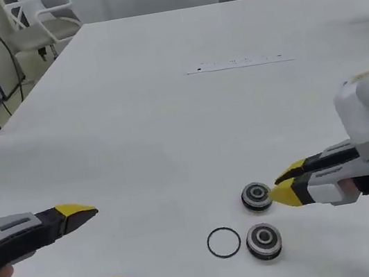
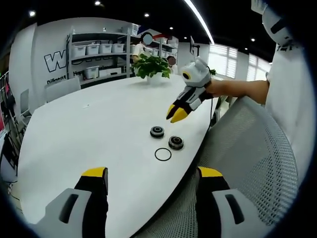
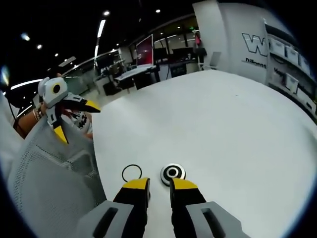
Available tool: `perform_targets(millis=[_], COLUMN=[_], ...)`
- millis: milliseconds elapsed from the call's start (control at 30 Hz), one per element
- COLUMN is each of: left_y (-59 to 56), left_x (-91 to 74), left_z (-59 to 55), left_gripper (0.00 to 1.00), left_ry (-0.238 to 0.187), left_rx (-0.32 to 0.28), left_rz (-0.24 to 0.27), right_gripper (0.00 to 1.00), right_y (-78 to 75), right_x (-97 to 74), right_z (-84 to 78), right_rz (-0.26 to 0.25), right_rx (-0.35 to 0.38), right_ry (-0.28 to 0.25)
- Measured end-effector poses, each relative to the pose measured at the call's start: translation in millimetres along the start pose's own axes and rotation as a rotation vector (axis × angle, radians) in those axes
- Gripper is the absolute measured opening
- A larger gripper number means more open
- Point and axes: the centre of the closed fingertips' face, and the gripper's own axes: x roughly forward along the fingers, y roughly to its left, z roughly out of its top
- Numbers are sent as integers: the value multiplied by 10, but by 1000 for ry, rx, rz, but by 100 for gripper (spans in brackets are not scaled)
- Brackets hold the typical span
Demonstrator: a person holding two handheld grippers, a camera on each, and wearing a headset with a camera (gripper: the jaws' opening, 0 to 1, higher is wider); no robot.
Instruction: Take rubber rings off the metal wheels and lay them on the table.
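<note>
Table (image 1: 166, 113): white and broad, bare across most of its top. The work lies near the front edge, around five o'clock in the head view.
Near wheel (image 1: 264, 241): metal, lying flat, the one closest to the person.
Far wheel (image 1: 256, 196): same kind, also flat, at twelve o'clock of the near wheel, close to it but apart.
Rubber ring (image 1: 223, 242): thin black loop, flat on the table at nine o'clock of the near wheel, just beside it and not touching. Judged to be one ring already taken off and laid down as the task asks.
Rings on wheels: both wheels show dark bands; which one has given up a ring cannot be told.
Right gripper (image 1: 277, 188): sits at three o'clock of the far wheel, yellow tips just beside its rim. Jaws stand a narrow gap apart with nothing between them, judged to be lined up to pinch the rubber at that wheel's edge.
Left gripper (image 1: 122, 247): at nine o'clock of the ring, well apart from it, jaws spread wide and empty. Probably held there ready to steady a wheel.
Step in hand: approach to the far wheel; whether the tips touch it cannot be told.
Risk: a loose wheel may slide or tip when its ring is pulled by one tool alone.
</note>
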Motion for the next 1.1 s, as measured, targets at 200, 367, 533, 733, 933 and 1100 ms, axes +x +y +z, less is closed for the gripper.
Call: perform_targets(millis=[200, 367, 533, 733, 933, 1100], left_y=[-13, -82, -151, -222, -444, -509], left_x=[35, 93, 201, 408, 664, 869], left_z=[220, 586, 850, 956, 1092, 1113], left_gripper=[70, 70, 70, 69, 62, 61], left_ry=[-19, -80, -127, -122, -134, -138], left_rx=[100, 189, 239, 278, 319, 345], left_rz=[-7, -39, -84, -134, -266, -314], right_gripper=[13, 13, 13, 13, 14, 15], right_y=[32, 53, 38, 77, 56, 96], right_x=[19, 57, 76, 86, 102, 112], right_z=[-85, -185, -305, -399, -500, -514], right_rz=[34, 50, 58, 83, 78, 101], right_rx=[-36, -71, -79, -99, -123, -119], right_ry=[41, 91, 138, 179, 227, 228])
